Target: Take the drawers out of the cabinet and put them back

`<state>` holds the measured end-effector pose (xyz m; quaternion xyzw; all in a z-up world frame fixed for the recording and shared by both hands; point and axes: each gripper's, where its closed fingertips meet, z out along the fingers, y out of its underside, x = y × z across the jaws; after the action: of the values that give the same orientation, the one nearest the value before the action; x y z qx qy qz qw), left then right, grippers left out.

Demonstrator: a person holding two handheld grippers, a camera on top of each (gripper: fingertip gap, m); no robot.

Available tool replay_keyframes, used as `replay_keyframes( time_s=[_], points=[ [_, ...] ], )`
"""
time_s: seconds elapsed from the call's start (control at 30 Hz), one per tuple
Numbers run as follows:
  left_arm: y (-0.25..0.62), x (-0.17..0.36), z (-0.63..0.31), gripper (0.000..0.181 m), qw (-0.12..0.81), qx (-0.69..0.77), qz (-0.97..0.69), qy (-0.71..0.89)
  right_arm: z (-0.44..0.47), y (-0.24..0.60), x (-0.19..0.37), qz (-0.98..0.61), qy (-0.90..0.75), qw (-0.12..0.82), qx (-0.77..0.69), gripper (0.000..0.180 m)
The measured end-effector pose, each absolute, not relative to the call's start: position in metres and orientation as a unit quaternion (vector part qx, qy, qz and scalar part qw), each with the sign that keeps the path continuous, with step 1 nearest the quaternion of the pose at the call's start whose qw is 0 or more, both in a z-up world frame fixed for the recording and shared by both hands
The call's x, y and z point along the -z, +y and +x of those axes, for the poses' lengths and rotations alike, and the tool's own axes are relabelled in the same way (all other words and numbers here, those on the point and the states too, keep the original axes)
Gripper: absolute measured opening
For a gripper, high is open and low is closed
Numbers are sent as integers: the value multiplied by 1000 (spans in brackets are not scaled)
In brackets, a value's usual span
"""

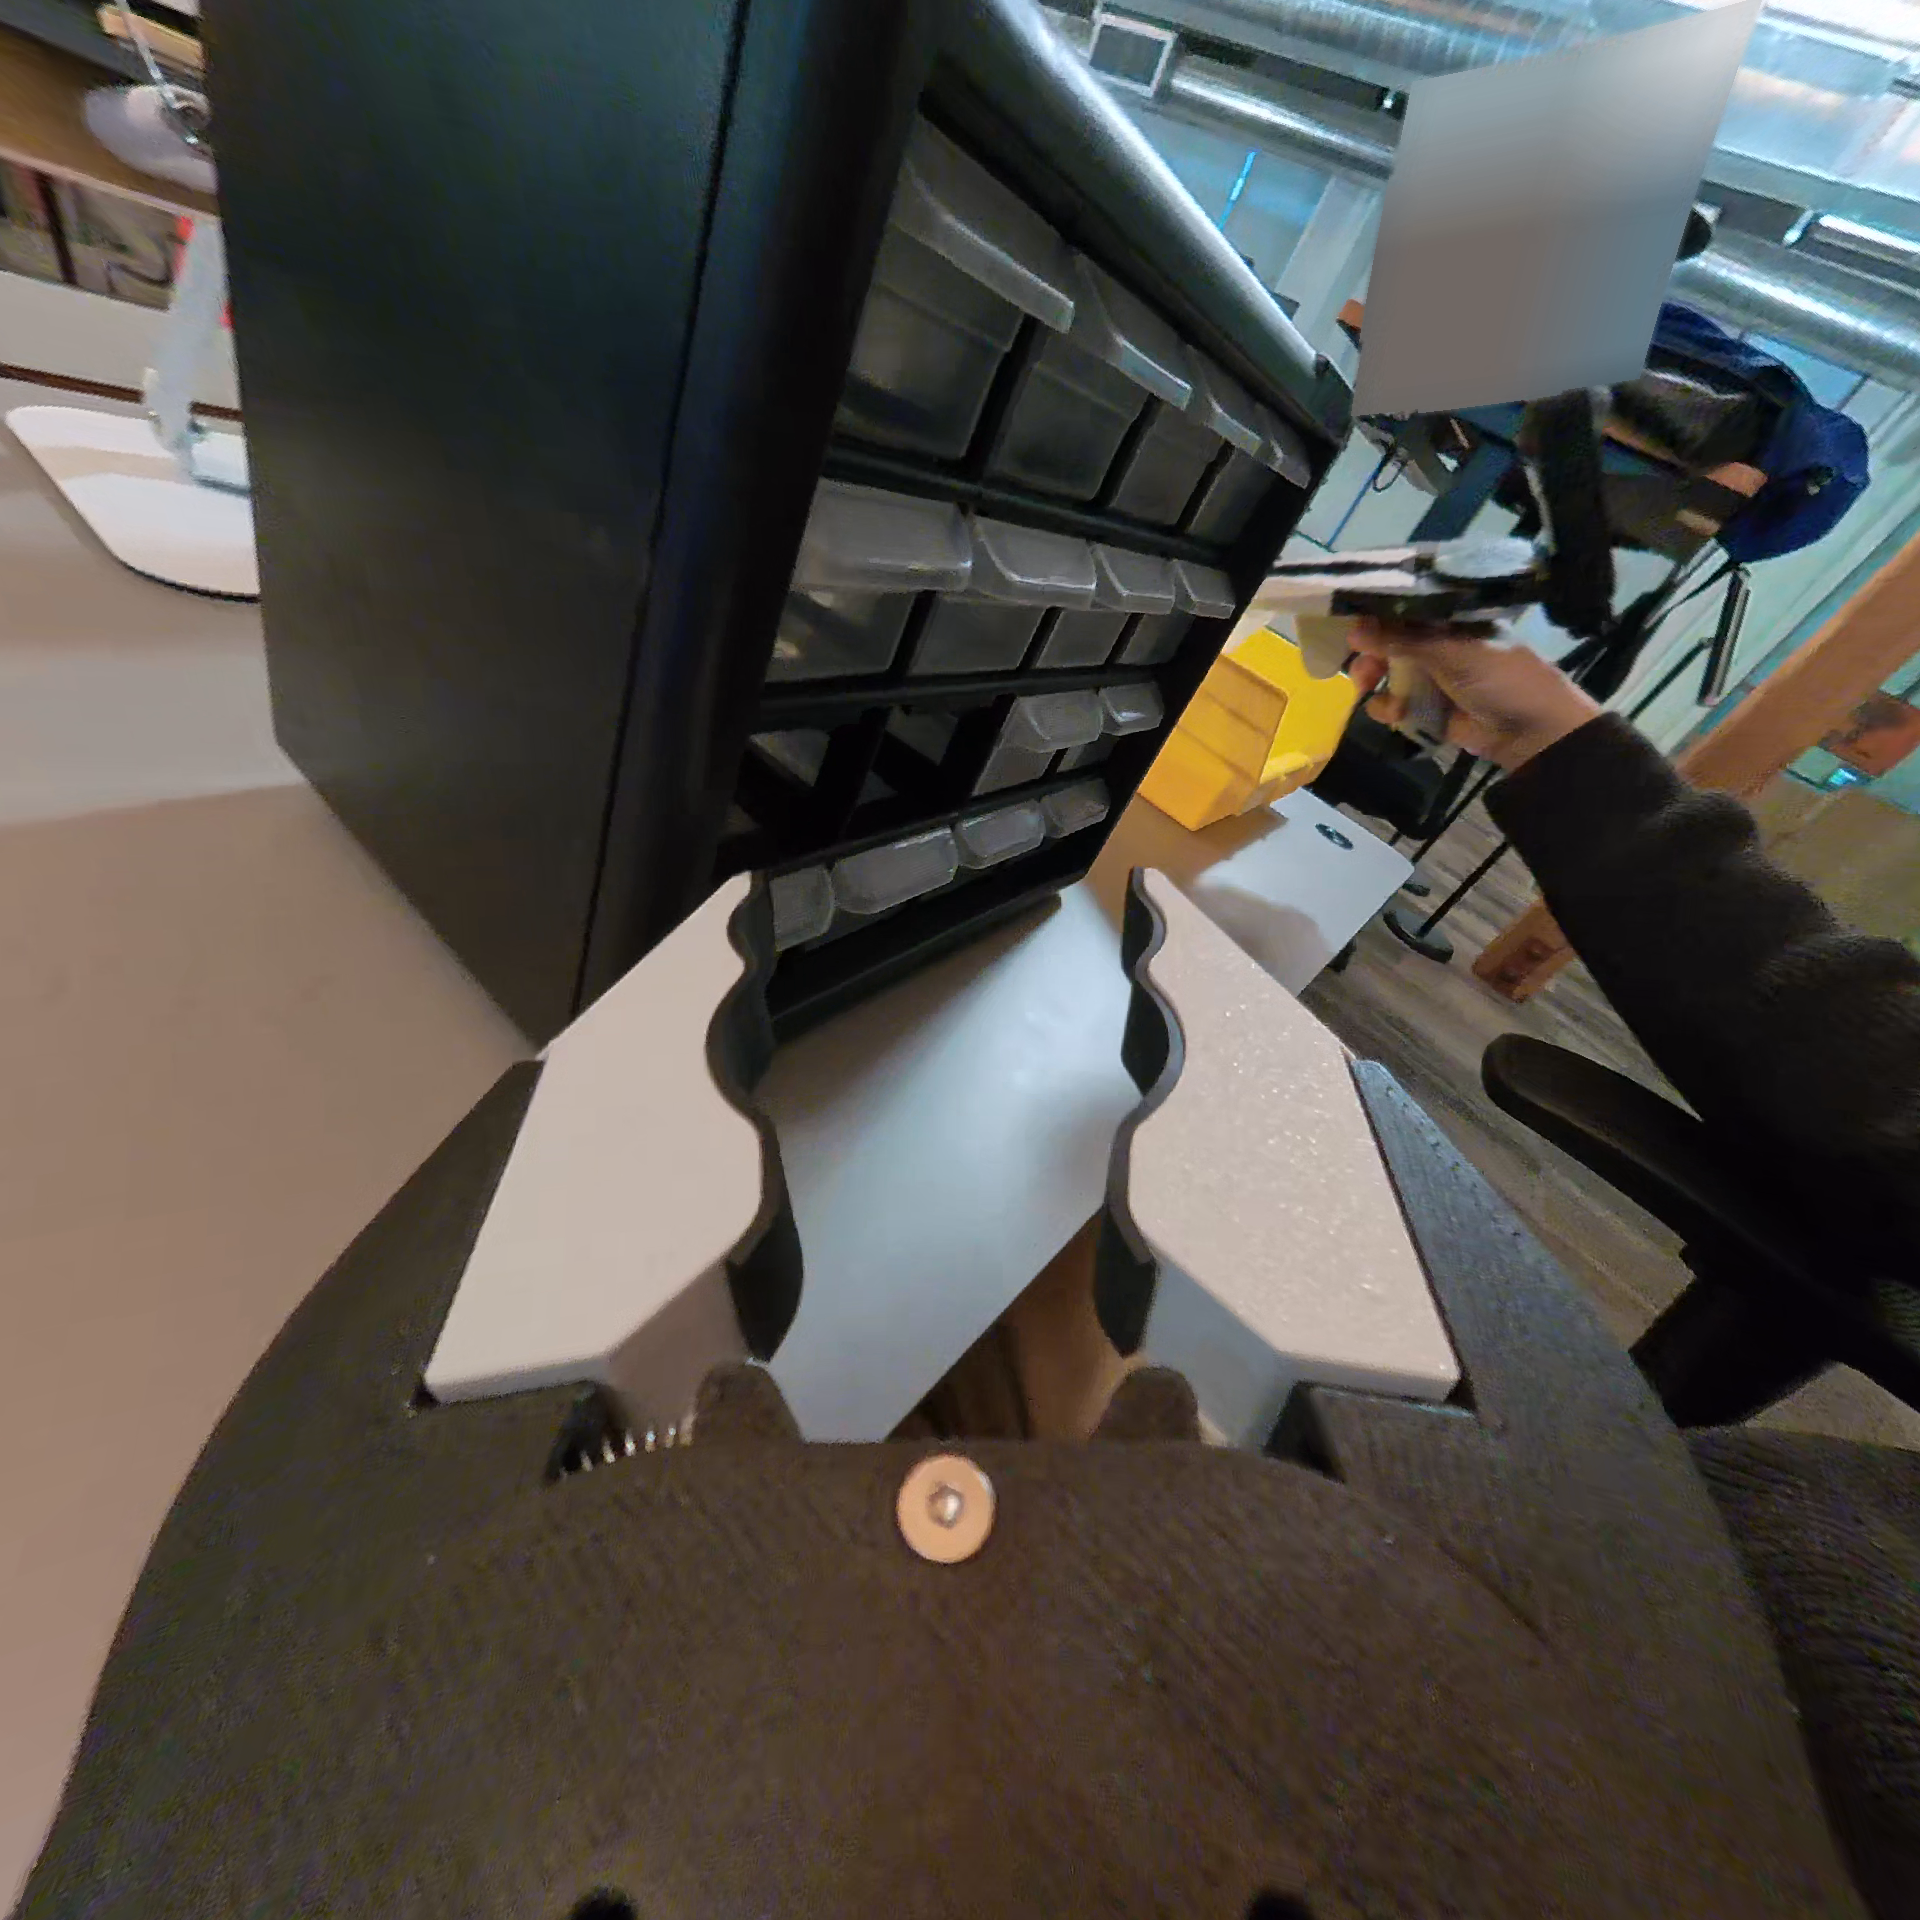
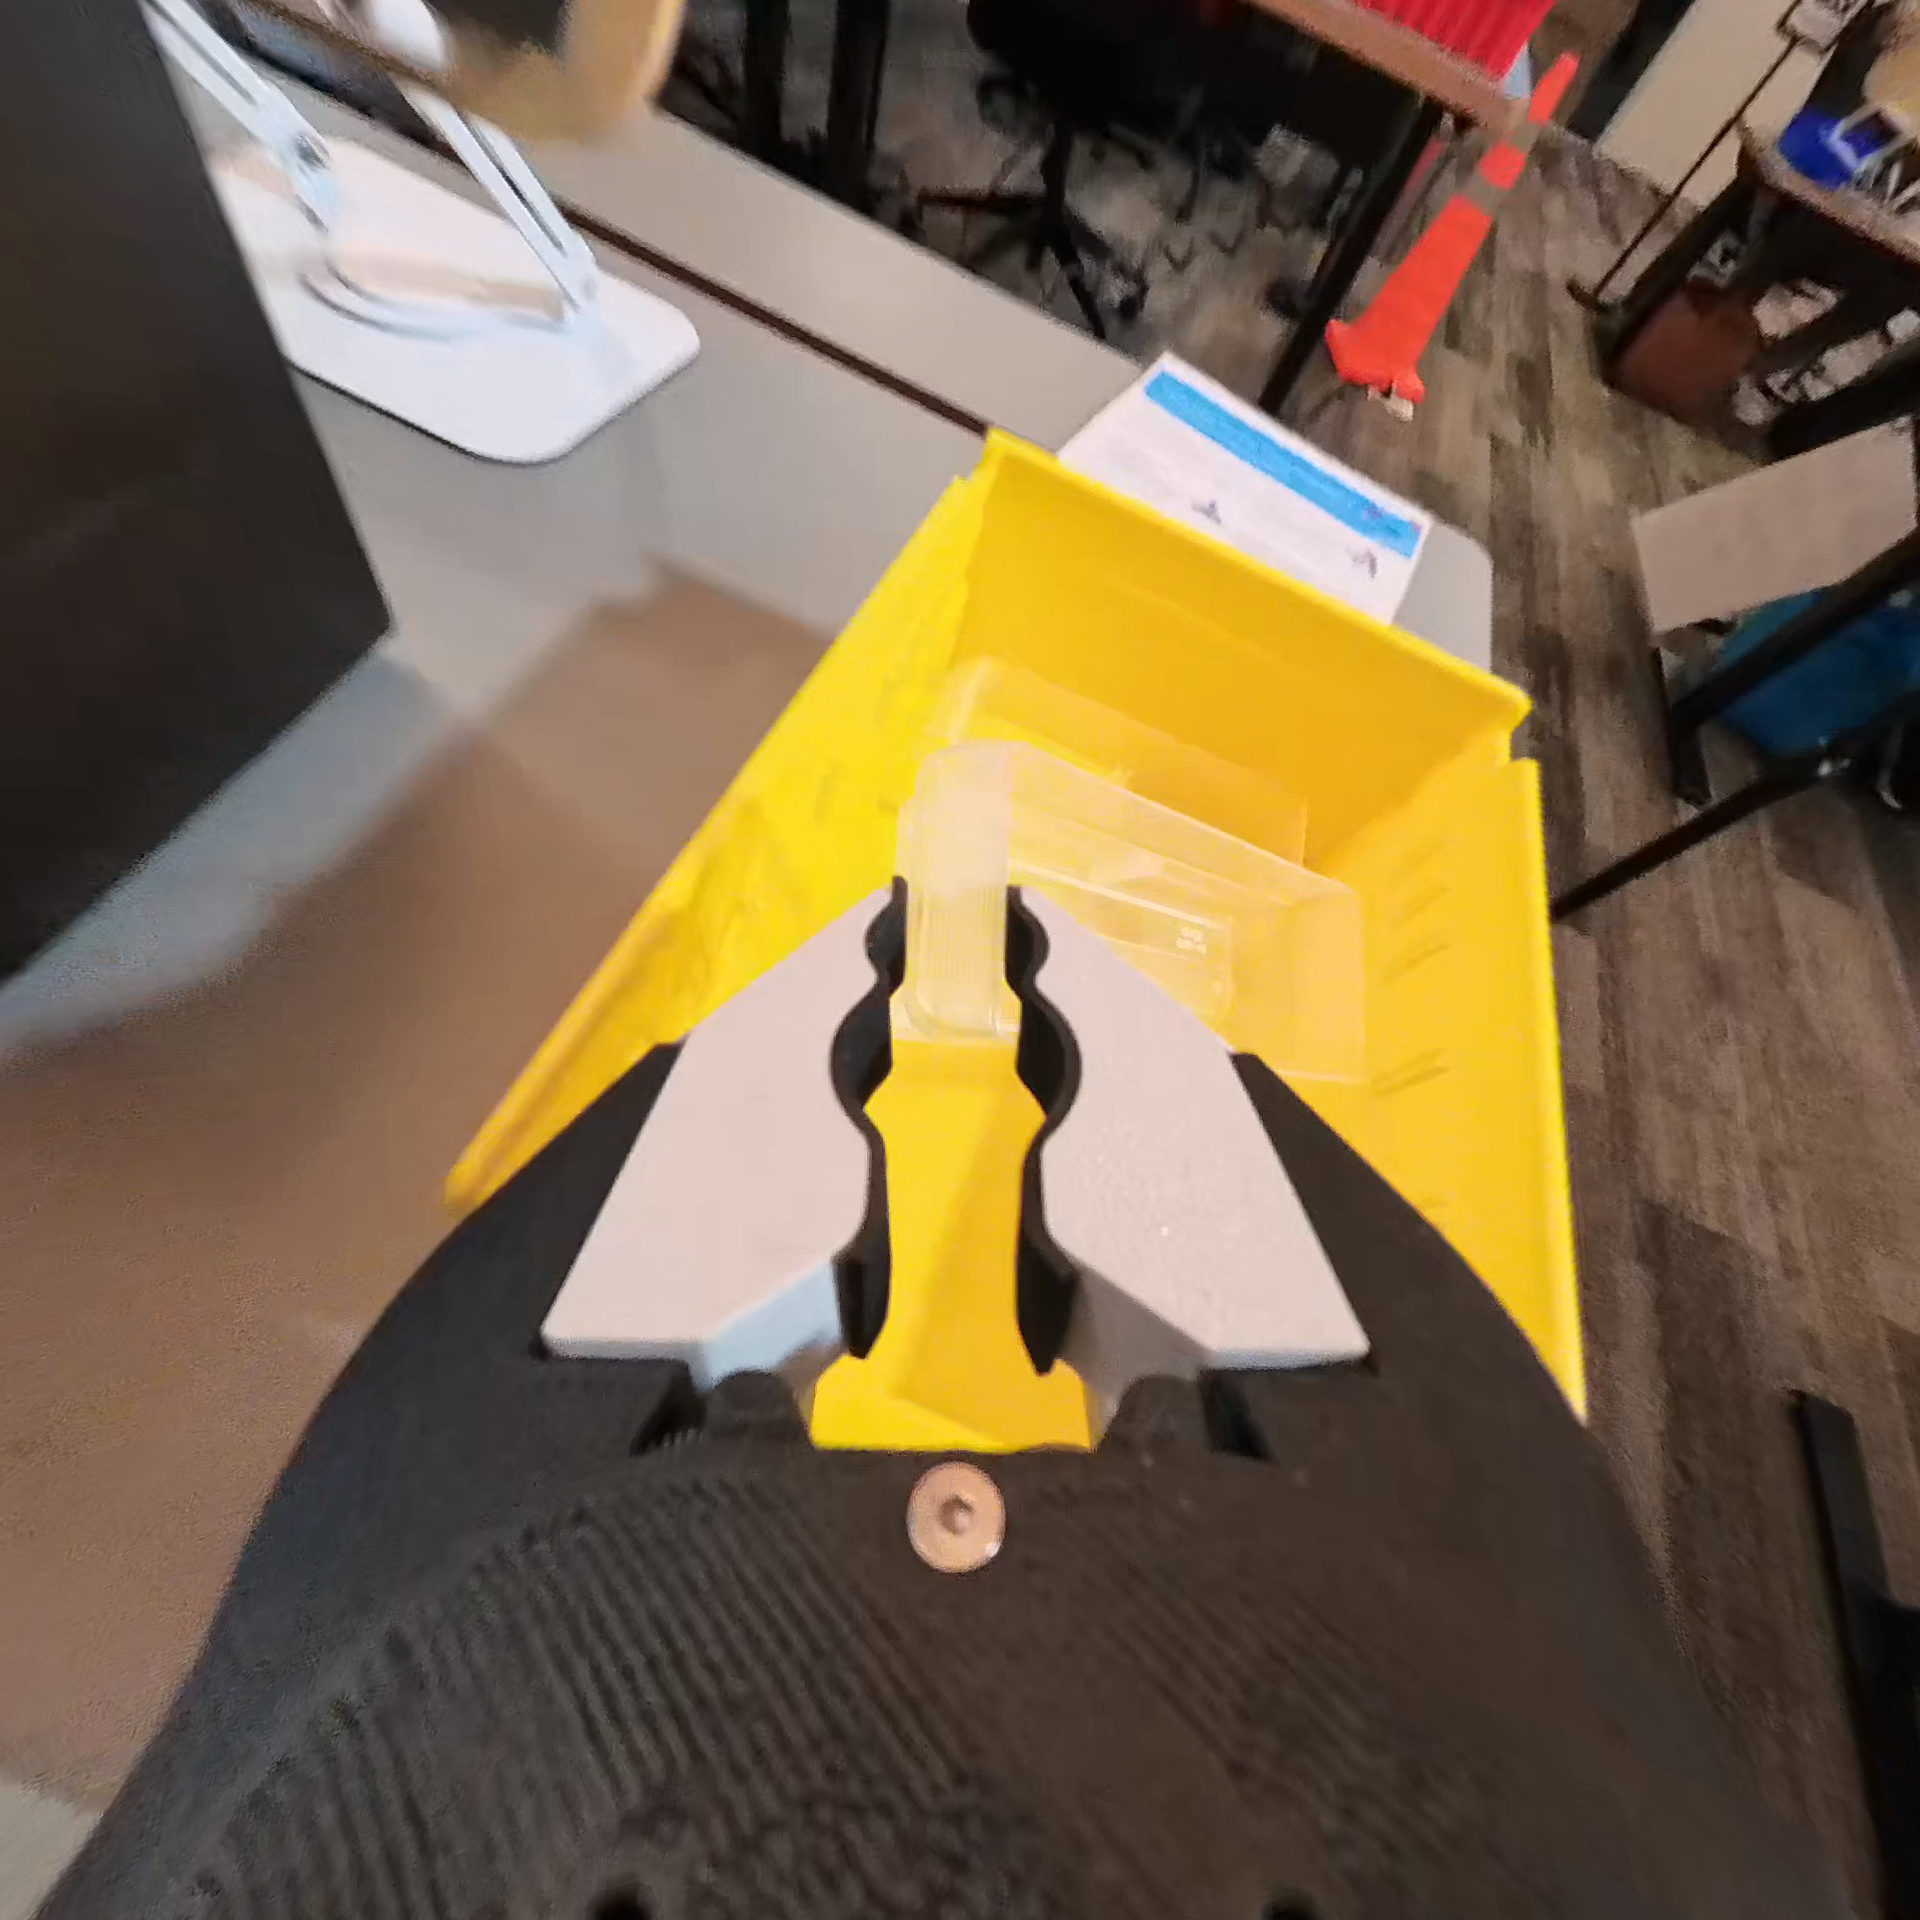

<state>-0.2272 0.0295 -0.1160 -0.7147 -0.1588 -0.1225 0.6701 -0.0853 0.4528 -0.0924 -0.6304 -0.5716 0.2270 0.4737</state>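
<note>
One small clear plastic drawer (image 2: 1091, 894) held by its front pull tab in the right gripper (image 2: 956, 940), fingers nearly shut on the tab, body hanging over the open yellow plastic bin (image 2: 1174, 582). Probably very light, stiff, thin-walled and slick; likely to swivel or slip from a tab-only pinch, so best kept level and set down gently. Second clear drawer apparently lying already in the bin, just behind the held one. Left gripper (image 1: 940, 914) wide open, gripping nothing, hovering low at the corner of the tall black plastic drawer cabinet (image 1: 468, 468) on the grey tabletop (image 1: 156, 935). Most slots filled with clear drawers; two slots in the third row apparently empty. Nearby: white stand base (image 2: 488, 343), printed paper sheet (image 2: 1257, 478) beyond the bin. Bin walls and the drawer inside apparently the only obstacles to setting down.
</note>
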Motion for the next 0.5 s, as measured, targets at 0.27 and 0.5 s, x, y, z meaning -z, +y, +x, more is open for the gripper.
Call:
replay_keyframes(
  time_s=[0.27,0.5],
  points=[
    [-7,118,-237,66,675,94,-703,-204,-129,478,152,-661,-600,416,-173,16],
    [-28,122,-236,68,673,91,-695,-236,-158,486,173,-667,-609,396,-166,16]
  ],
)
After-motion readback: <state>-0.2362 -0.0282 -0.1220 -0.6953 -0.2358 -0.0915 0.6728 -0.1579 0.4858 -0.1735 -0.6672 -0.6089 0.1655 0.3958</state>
